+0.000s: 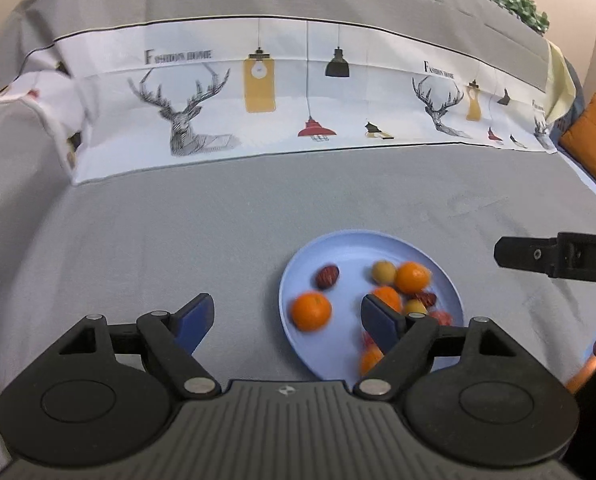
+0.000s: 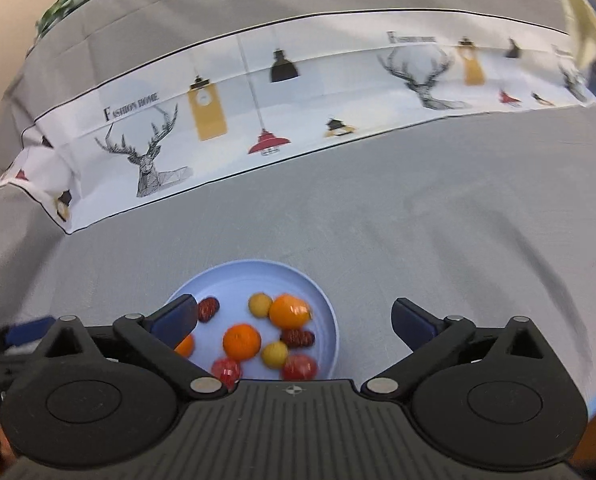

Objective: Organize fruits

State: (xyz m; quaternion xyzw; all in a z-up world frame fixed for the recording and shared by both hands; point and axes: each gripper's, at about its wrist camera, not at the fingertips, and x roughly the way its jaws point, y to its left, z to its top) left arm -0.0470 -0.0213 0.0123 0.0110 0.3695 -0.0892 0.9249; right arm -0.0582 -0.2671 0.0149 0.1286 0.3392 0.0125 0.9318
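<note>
Right wrist view, fruits (image 2: 257, 336) on plate (image 2: 330, 320), below wide-apart right tongs (image 2: 293, 322)

- A plate (image 2: 330, 312) sits on the tablecloth (image 2: 418, 220), with open cloth all round it.
- In the plate lie several small fruits: an orange (image 2: 241, 342) near the middle, another orange (image 2: 289, 312) behind and to its right, and a third orange (image 1: 311, 311) by the left rim.
- A date (image 2: 208, 309) lies at the back left; a second date (image 2: 298, 337) lies right of the middle orange.
- The printed band of the cloth (image 2: 298, 92) runs across the far side, behind the plate.
- The left gripper (image 1: 287, 318) hangs over the plate's left rim.
- The right gripper (image 2: 293, 320) hangs over the plate's right rim.
</note>
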